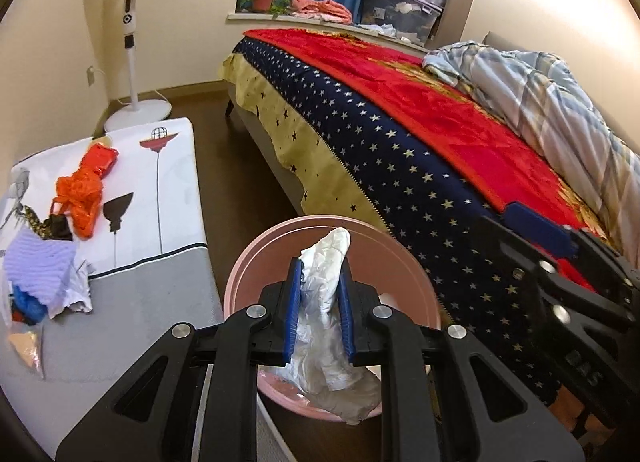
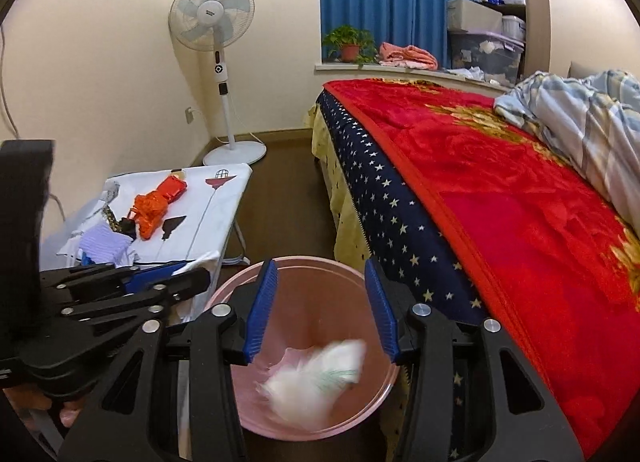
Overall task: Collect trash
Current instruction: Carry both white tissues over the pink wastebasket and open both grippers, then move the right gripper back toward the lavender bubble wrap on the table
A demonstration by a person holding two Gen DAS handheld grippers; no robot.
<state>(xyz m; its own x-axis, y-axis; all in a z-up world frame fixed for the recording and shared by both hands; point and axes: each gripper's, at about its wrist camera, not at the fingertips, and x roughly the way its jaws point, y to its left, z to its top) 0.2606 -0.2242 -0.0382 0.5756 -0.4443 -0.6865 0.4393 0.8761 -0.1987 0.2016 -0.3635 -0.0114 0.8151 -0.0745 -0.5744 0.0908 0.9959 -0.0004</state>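
left gripper (image 1: 319, 298): jaws narrowed, pinching white crumpled material, pointing toward 12 o'clock | right gripper (image 2: 322, 306): jaws spread wide, nothing between them, pointing toward 12 o'clock | in left view, right gripper body at 3 o'clock

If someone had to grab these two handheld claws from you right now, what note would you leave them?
Left gripper: shut on a crumpled white bag, held over the pink bin.
Right gripper: open, holding nothing, above the same bin.
A white piece, blurred, is already inside the bin.
Left to do: release the white bag into the bin, then fetch the orange bag, the lilac cloth and the other scraps from the small table beside the bed.
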